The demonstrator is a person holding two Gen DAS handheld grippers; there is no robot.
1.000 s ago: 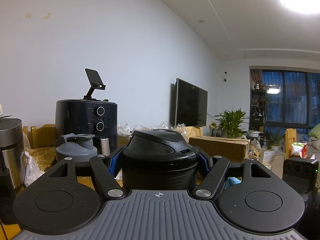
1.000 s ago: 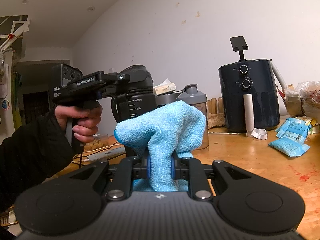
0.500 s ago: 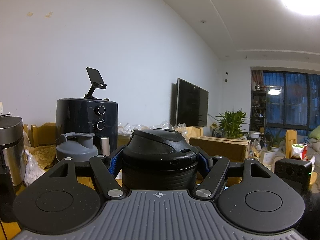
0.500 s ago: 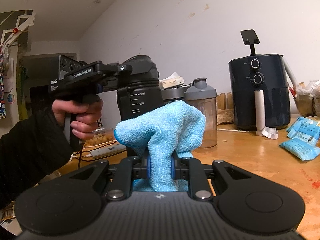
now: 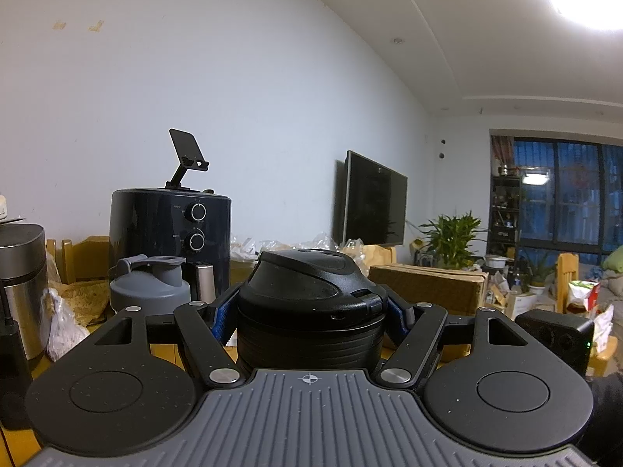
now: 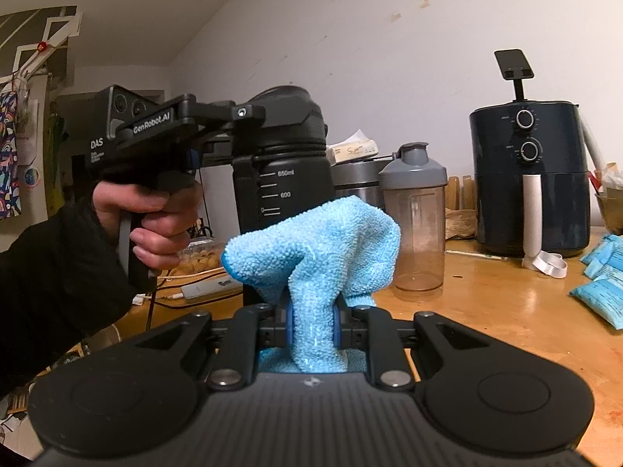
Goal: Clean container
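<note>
Gripping claw on the left: the left gripper was closed around the black container, its blue pads pressed on both sides just under the lid.
Left hand: it was seen in the right wrist view, wrapped around the grip of the tool, with a black sleeve behind it.
Container position: it was held upright above the wooden table; white volume marks were visible on its dark side, and the lid was on.
Right gripper: it was clamped narrowly on a light blue cloth, which was pinched between the pads and stood up above them in a soft bunch.
Cloth and container: the cloth was seen in front of the lower part of the container; contact could not be told.
Grey-lidded shaker bottle: it was placed on the table, just beside the cloth in the picture.
Dark air fryer: it was set further back by the wall, with a phone stand on top.
Blue packets: they were laid at the right edge of the table.
</note>
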